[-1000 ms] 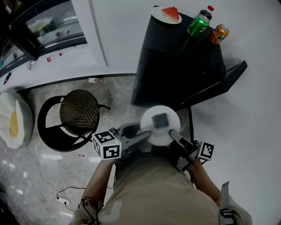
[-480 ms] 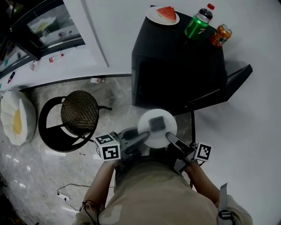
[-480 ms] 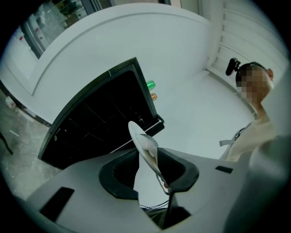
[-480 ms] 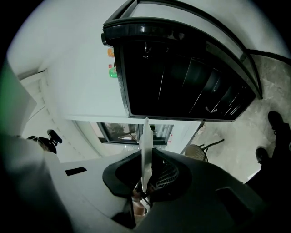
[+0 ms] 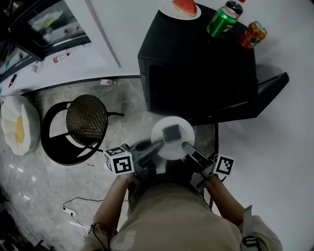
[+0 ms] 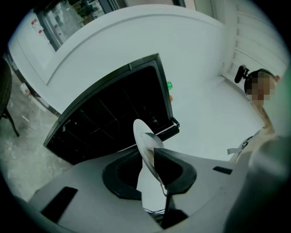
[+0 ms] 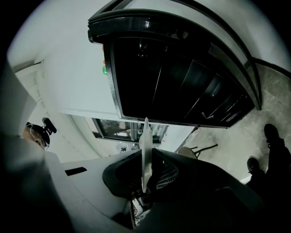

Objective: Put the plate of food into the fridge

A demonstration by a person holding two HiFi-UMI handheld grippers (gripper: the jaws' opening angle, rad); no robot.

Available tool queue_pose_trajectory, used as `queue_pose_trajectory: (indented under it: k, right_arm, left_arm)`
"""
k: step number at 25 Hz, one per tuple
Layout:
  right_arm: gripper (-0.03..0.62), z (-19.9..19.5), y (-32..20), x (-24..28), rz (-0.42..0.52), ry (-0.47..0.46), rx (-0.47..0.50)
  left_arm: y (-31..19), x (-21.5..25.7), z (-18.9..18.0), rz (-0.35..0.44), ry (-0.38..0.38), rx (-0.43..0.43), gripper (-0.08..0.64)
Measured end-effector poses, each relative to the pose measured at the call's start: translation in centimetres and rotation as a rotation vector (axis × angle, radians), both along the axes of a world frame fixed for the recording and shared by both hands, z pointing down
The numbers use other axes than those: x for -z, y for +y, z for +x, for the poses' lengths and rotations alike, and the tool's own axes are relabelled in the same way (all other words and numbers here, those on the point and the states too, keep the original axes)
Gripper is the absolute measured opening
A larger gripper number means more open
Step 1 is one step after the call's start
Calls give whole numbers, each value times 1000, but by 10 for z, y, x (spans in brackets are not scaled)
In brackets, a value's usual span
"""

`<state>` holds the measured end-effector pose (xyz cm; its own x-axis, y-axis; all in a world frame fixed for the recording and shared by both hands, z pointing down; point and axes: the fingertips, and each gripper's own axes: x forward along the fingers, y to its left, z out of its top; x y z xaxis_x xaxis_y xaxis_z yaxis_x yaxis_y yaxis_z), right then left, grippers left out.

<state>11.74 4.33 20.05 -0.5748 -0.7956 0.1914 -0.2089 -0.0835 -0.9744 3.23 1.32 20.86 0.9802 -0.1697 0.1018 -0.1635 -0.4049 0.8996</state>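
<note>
plate (image 5: 172,142) with 1 dark block of food (image 5: 172,132), held level in front of the person by both rims; against 1 second ago it stands nearer the black fridge (image 5: 196,73), so the carry is under way and the plate is not yet inside; left gripper (image 5: 158,145): jaws have just been closing and now pinch the plate rim between them; right gripper (image 5: 186,146): clamped on the opposite rim, plate edge-on between its jaws; on the fridge top: watermelon plate (image 5: 179,8), green bottle (image 5: 223,20), orange can (image 5: 252,34); open door (image 5: 265,90) at right; chair (image 5: 86,122) at left, well apart; route to the opening looks unobstructed.
</note>
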Motion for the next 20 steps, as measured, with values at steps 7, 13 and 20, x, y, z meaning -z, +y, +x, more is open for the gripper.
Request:
queue_pose_trajectory:
  k: [7, 13, 20]
  right_arm:
    - [37, -2, -5, -24, -29, 99, 38]
    - [37, -3, -12, -41, -33, 156, 65]
    - [37, -7, -20, -54, -24, 233, 114]
  left_arm:
    - [-4, -32, -2, -161, -23, 48, 49]
    - [-9, -49, -4, -205, -23, 97, 37]
    - [-11, -69, -7, -295, -7, 158, 28]
